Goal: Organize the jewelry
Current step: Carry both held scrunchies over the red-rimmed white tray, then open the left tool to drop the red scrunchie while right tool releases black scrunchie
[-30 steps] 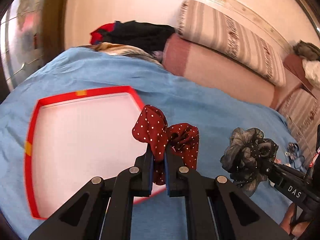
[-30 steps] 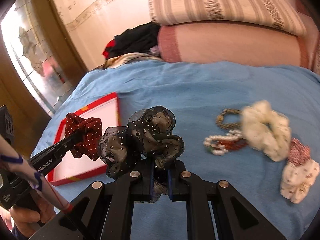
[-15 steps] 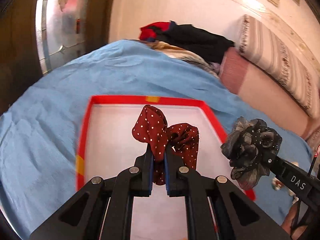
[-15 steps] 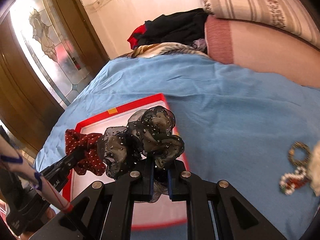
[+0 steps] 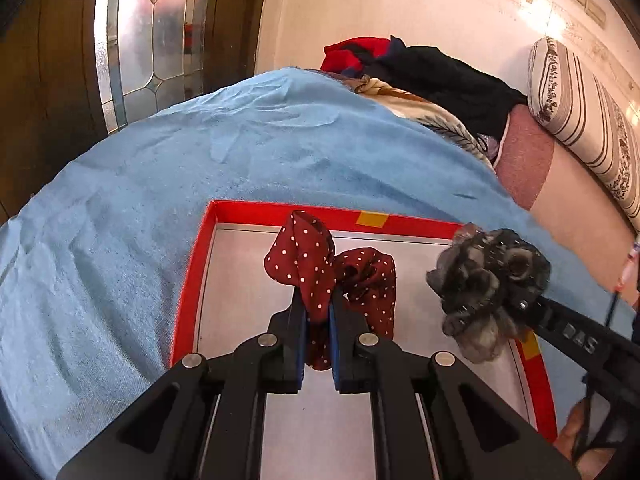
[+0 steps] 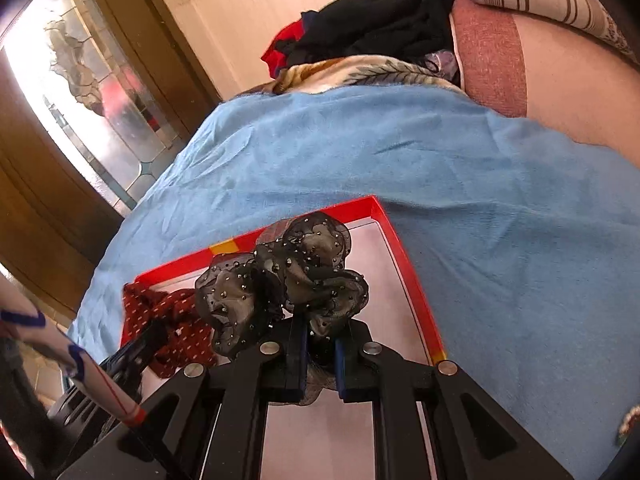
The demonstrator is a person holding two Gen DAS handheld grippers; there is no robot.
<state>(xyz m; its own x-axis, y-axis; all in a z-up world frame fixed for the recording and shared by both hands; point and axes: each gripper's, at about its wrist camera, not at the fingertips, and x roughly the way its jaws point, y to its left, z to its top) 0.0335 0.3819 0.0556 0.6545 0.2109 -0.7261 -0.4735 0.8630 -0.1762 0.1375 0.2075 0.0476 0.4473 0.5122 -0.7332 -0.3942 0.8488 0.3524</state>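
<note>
The left gripper [image 5: 318,312] pinches a red dotted scrunchie [image 5: 332,268] over the red tray [image 5: 192,272], ready to drop it in. The right gripper [image 6: 320,334] squeezes a black sparkly scrunchie [image 6: 280,280] beside it (both hang above the tray floor, I think).

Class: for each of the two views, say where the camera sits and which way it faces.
Left wrist: on the left gripper, looking along its jaws at the red scrunchie over the tray.
Right wrist: on the right gripper, looking along its jaws at the black scrunchie.
Shared: tray, both scrunchies, blue cover.
</note>
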